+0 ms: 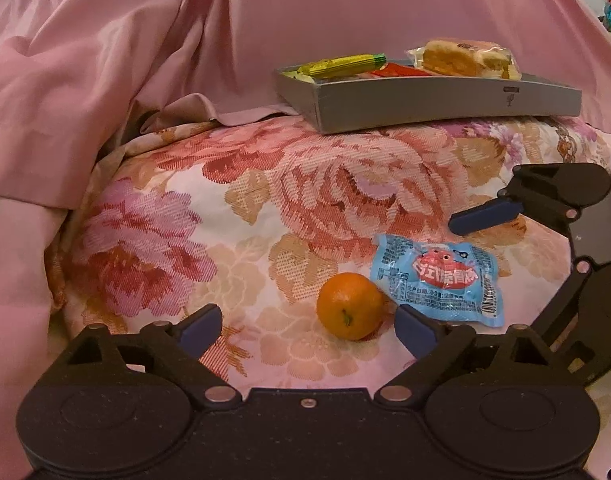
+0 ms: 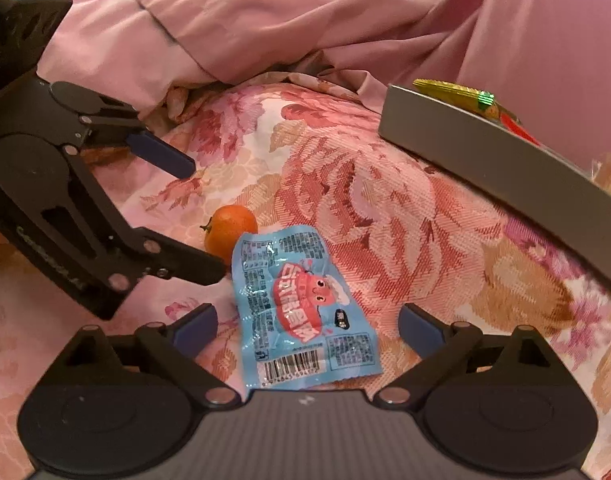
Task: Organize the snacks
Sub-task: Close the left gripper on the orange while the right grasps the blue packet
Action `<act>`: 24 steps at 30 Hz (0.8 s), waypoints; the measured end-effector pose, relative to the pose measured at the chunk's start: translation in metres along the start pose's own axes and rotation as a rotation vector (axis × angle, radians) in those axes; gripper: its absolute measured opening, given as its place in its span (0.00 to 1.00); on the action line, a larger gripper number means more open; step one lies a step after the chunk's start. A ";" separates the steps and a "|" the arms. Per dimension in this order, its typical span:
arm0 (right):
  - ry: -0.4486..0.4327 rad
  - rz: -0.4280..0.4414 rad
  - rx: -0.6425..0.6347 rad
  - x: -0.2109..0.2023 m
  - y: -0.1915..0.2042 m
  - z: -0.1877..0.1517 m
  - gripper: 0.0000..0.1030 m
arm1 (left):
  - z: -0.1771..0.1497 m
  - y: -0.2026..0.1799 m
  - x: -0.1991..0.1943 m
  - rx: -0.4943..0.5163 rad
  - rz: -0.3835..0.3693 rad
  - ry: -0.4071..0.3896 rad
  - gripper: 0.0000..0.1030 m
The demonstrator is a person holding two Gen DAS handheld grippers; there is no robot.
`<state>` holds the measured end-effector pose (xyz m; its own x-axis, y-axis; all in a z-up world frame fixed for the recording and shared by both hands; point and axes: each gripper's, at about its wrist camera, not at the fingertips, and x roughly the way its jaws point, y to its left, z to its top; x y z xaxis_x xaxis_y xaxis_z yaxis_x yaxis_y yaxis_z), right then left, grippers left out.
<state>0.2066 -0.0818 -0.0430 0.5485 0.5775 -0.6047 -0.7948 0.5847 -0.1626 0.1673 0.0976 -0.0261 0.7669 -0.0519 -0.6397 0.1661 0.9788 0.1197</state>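
A small orange (image 1: 351,306) lies on the floral bedspread between the fingers of my left gripper (image 1: 307,330), nearer the right finger, and the pads do not touch it. Right beside it lies a blue snack packet (image 1: 437,280) with a red cartoon figure. In the right wrist view that packet (image 2: 301,312) lies flat between the wide-apart fingers of my right gripper (image 2: 308,330), untouched. The left gripper (image 2: 193,216) reaches in there from the left around the orange (image 2: 231,234). A grey tray (image 1: 425,108) behind holds a yellow-green bar (image 1: 345,65), a red packet (image 1: 401,70) and a wrapped cake (image 1: 465,58).
The floral bedspread (image 1: 265,200) bulges softly under everything. A crumpled pink quilt (image 1: 105,80) rises at the left and back. The tray (image 2: 485,152) sits at the right in the right wrist view, tilted on the soft cover.
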 end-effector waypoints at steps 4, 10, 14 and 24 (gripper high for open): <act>-0.001 0.005 -0.004 0.000 0.000 0.000 0.92 | 0.001 -0.001 0.004 0.003 -0.010 0.011 0.82; -0.014 0.015 0.004 -0.007 0.004 -0.003 0.76 | 0.003 -0.003 0.006 0.003 -0.034 0.026 0.63; -0.012 0.004 0.020 -0.010 0.004 -0.004 0.66 | 0.005 -0.004 0.006 0.000 -0.068 0.032 0.44; 0.029 -0.080 0.057 -0.015 0.016 -0.004 0.65 | 0.000 -0.007 0.000 -0.033 -0.095 0.045 0.36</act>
<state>0.1846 -0.0835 -0.0392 0.6013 0.5109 -0.6143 -0.7322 0.6602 -0.1676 0.1661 0.0907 -0.0272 0.7202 -0.1367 -0.6802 0.2160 0.9759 0.0326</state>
